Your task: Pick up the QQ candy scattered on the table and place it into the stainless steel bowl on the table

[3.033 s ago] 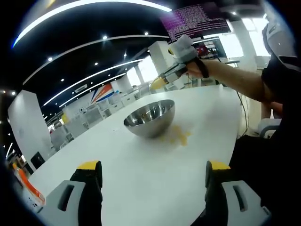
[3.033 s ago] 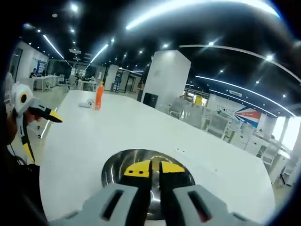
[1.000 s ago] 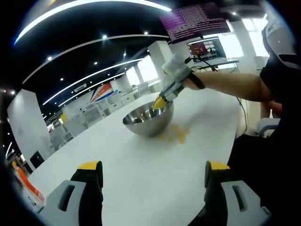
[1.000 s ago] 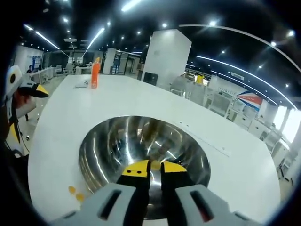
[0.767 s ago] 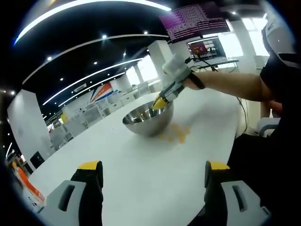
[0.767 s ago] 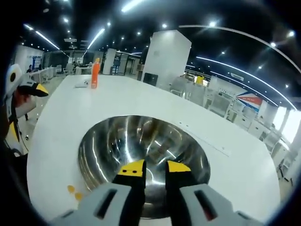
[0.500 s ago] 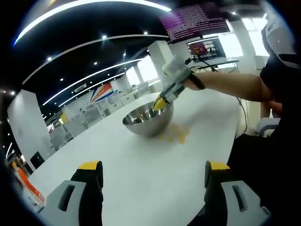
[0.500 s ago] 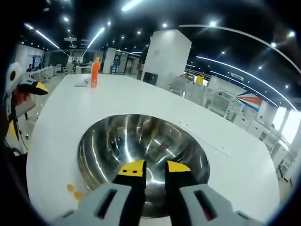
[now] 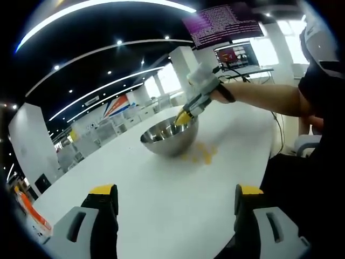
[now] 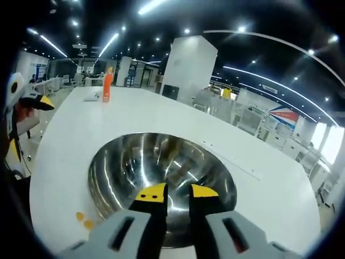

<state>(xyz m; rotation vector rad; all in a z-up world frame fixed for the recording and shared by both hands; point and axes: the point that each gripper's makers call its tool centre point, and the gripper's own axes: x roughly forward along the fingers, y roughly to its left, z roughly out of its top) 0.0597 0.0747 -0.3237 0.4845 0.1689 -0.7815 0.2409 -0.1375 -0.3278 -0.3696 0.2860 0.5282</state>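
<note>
The QQ candy (image 9: 200,155) lies as a loose patch of small, soft-looking yellow-orange pieces on the white tabletop (image 9: 161,194), just beside the stainless steel bowl (image 9: 170,136) on the side nearer the person. In the right gripper view only two or three pieces (image 10: 83,219) show at the bowl's (image 10: 113,178) lower left edge, but that view looks down into the round, mirror-bright hollow streaked with light reflections. The right claw (image 10: 174,192), yellow-tipped on grey bodies, hangs over the bowl's inside with a narrow gap between its jaws and nothing in them; the left gripper view shows it (image 9: 183,117) from afar, tilted down at the rim. The left claw (image 9: 175,190) is spread wide and empty, low over bare tabletop. An orange bottle (image 10: 107,86) stands upright far off.
</note>
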